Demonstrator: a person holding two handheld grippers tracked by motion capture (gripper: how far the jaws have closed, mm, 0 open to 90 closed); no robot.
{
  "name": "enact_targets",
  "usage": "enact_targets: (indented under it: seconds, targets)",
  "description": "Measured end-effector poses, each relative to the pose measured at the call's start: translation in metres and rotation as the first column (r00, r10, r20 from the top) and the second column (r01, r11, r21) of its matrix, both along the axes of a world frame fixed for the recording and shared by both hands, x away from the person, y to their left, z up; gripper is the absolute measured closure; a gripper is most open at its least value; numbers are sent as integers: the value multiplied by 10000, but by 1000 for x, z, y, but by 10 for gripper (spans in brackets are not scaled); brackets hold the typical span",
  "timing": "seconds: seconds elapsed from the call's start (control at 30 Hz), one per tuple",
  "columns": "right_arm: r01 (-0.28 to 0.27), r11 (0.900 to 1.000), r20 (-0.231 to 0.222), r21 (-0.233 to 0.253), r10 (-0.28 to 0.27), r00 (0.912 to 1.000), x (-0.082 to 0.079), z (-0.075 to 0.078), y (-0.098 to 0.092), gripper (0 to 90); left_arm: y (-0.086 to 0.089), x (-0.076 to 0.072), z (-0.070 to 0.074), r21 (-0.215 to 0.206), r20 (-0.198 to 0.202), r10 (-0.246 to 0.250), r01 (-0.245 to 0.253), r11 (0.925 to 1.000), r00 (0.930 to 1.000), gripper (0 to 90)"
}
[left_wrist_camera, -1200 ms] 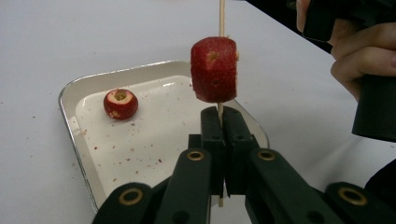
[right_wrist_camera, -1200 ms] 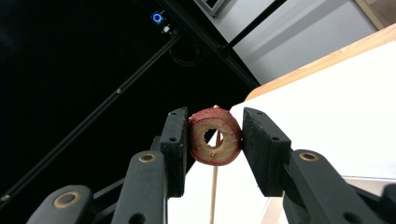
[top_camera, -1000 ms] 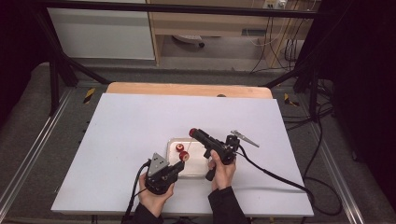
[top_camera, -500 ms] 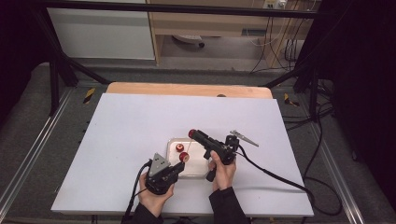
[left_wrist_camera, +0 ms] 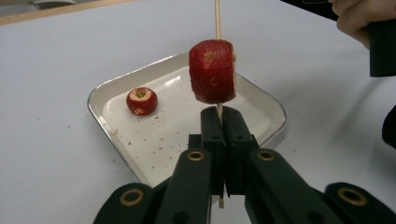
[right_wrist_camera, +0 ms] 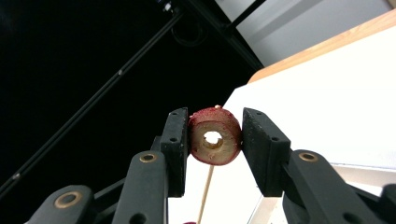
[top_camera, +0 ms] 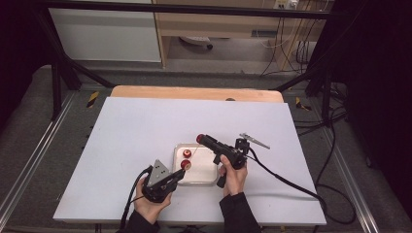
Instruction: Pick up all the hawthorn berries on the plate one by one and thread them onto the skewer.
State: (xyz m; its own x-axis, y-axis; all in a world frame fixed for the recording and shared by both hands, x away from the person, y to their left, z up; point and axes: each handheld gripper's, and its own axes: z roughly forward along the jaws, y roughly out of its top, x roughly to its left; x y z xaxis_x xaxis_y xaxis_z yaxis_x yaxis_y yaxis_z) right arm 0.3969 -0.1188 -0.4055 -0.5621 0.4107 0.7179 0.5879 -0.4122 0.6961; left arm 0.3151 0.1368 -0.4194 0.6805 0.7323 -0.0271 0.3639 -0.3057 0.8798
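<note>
My left gripper (left_wrist_camera: 219, 135) is shut on a thin wooden skewer (left_wrist_camera: 217, 18) that stands upright over a white tray (left_wrist_camera: 275, 112). A red cored fruit piece (left_wrist_camera: 212, 71) is threaded on the skewer just above the jaws. A second red piece (left_wrist_camera: 141, 101) lies loose in the tray. My right gripper (right_wrist_camera: 215, 142) is shut on another red cored piece (right_wrist_camera: 229, 125), its hole facing the camera, with the skewer (right_wrist_camera: 205, 196) rising from below it. In the high view the left gripper (top_camera: 180, 170) is at the tray's (top_camera: 204, 180) near left corner. The right gripper (top_camera: 199, 139) hovers over its far edge.
The tray sits near the front middle of a white table top (top_camera: 145, 126), with a wooden strip (top_camera: 194, 92) along the far edge. The right gripper's cable (top_camera: 291, 182) trails off to the right. Metal frame rails (top_camera: 58, 82) flank the table.
</note>
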Motion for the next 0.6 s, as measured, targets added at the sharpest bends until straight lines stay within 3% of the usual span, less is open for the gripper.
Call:
enact_targets:
  seconds: [0.17,0.4,0.6]
  targets:
    - [-154,9999,-7,25,154,9999,-2,-2,1,627,-2,2,2,-330,-160,151,-156,9993,9998,887]
    - [270,9996,277,-1,-270,9993,-5,-2,2,628,-16,-4,1,-1008,-595,772,-829,9914,9952,886]
    - [826,9965,533,144,-833,9951,-5,-4,4,631,-23,-5,3,-1189,-744,1027,-1111,9867,9919,886]
